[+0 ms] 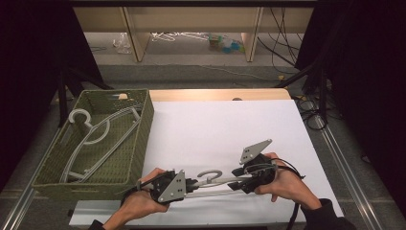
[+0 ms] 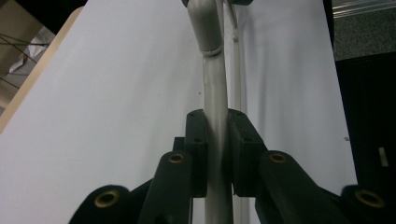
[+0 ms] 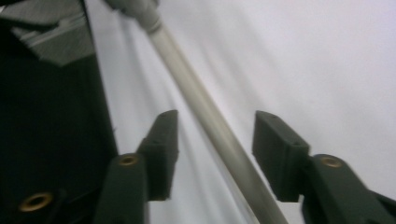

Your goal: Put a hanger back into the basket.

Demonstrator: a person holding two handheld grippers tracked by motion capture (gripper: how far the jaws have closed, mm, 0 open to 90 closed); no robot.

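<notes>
Grey hanger (image 1: 210,184) low over the white table sheet (image 1: 230,129) near the front edge, hook (image 1: 209,174) curling toward the far side, held between both hands. Left gripper (image 2: 215,140) clamped on one hanger arm, pads pressed tight to the grey rod on both sides. Right gripper (image 3: 215,140) spread wide around the other arm, rod (image 3: 210,126) passing diagonally through the gap, touching neither pad as far as can be told. Seen from above: left gripper (image 1: 191,183) and right gripper (image 1: 238,179) facing each other, hook between them. Farther left, green woven basket (image 1: 139,143) at the table's left side, with more grey hangers (image 1: 95,139) lying inside. Beyond the table, floor with cables (image 1: 282,43) and wooden shelf legs (image 1: 136,38).
</notes>
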